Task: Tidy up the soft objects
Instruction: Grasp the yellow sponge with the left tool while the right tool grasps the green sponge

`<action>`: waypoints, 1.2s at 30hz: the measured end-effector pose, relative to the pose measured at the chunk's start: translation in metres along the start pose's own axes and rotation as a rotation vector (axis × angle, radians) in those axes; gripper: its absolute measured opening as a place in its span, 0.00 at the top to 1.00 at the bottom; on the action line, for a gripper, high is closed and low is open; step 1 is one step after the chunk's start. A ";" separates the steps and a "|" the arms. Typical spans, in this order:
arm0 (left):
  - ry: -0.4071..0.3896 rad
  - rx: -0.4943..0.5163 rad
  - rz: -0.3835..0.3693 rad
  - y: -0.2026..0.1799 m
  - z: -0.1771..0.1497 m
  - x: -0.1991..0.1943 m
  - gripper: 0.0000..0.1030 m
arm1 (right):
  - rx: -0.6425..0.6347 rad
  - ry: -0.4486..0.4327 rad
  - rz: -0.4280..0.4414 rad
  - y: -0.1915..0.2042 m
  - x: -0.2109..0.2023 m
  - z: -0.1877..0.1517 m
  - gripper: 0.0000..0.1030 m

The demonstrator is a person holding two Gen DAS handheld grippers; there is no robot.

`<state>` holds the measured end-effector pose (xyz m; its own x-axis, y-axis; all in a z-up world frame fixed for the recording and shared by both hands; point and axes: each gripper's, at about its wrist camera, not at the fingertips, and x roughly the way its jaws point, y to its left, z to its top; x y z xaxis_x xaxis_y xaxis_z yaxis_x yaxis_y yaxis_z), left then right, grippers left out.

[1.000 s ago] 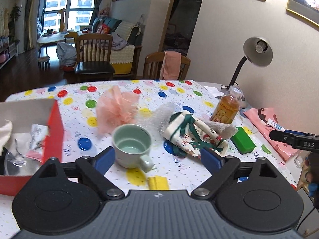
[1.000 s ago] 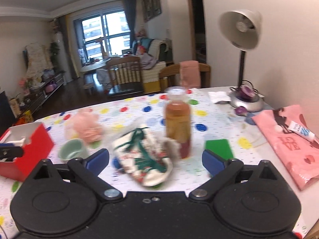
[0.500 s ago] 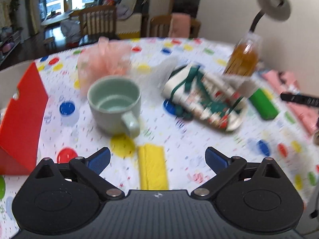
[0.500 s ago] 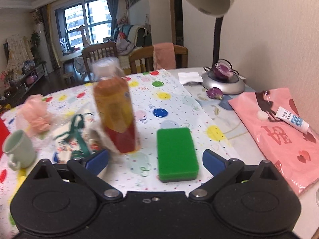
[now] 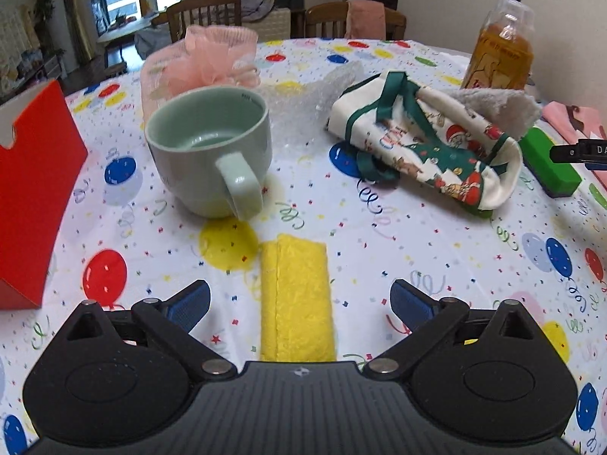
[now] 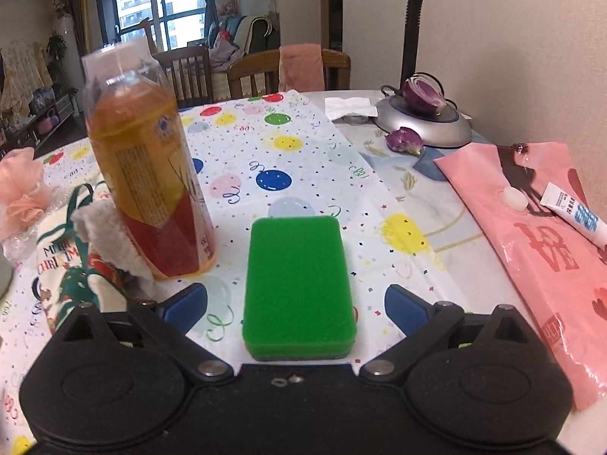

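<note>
A: Soft objects first: the yellow cloth point(image 5: 297, 299) lies flat on the bench point(image 5: 417, 235), lengthwise between the spread jaws of the left gripper point(image 5: 299, 299), with clear gaps on both sides. Nothing is gripped.

B: And the right gripper point(image 6: 296, 301)?

A: Much the same. Its jaws stand wide apart around the near end of the green sponge point(image 6: 297, 284), not touching it. The sponge's long axis runs along the fingers, so I judge each tool is lined up to pinch its item across the narrow width.

B: Why those two?

A: They are the soft things nearest each hand, and both lie flat and apart from clutter, so I'd guess they are the easy picks.

B: What's around them?

A: Beyond the cloth stands a pale green mug point(image 5: 208, 151), handle toward the camera, with a pink mesh bath pouf point(image 5: 201, 64) behind it. To the right lies a Christmas-print fabric bag point(image 5: 428, 144) with a grey fleecy cloth point(image 5: 497, 106) on it, beside the tea bottle point(image 6: 151, 174). A red box point(image 5: 34, 204) sits at the left, likely the bin for the soft items.

B: Risks?

A: The bottle stands near the sponge's left side; a wide swing could tip it.
</note>
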<state>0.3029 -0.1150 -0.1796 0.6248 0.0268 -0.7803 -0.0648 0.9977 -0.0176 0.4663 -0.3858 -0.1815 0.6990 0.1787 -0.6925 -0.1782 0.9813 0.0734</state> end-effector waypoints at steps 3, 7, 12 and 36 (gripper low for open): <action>0.016 -0.013 0.006 0.000 -0.002 0.008 0.01 | -0.004 0.012 0.003 -0.001 0.006 0.001 0.06; 0.011 -0.037 0.012 0.001 -0.003 0.012 0.01 | -0.012 0.023 0.005 -0.001 0.013 0.003 0.09; 0.027 -0.042 0.057 -0.001 -0.002 0.017 0.03 | -0.015 0.034 -0.006 -0.001 0.021 0.005 0.13; 0.065 -0.095 0.045 0.006 0.010 0.014 0.63 | -0.042 0.038 -0.055 0.005 0.024 0.009 0.36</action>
<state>0.3193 -0.1085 -0.1845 0.5681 0.0640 -0.8205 -0.1665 0.9853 -0.0384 0.4880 -0.3756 -0.1913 0.6819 0.1208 -0.7214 -0.1692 0.9856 0.0051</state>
